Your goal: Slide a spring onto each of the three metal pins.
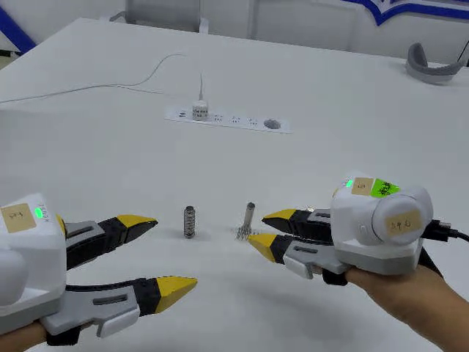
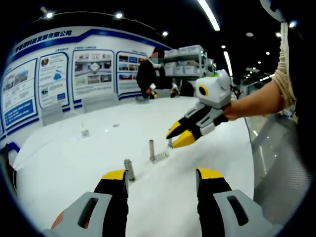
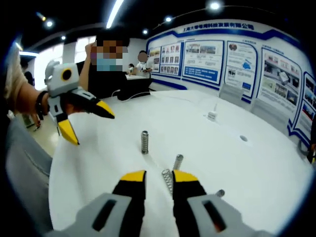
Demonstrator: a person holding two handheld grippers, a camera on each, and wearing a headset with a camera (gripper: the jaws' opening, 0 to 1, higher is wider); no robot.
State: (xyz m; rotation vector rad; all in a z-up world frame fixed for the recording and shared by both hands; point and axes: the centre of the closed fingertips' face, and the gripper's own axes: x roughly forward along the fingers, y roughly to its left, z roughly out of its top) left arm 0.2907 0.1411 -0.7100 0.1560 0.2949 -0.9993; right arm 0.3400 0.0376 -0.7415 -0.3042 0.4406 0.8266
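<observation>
On the white tabletop, between the power strip and the near edge, two metal pins stand upright and apart. The left pin already wears a spring along its length. The right pin is bare, and a loose spring lies on its side at the pin's foot, touching or almost touching it.

The right gripper reaches in low from the right-hand edge. Its jaws are parted, and in the right gripper view the loose spring lies in the gap between the yellow tips with space on either side, so it is not clamped. A small metal stub shows just beside that gripper's right jaw; whether it is a third pin is too small to tell.

The left gripper hovers near the left-hand edge, jaws spread wide and holding nothing, pointed toward the sprung pin.
</observation>
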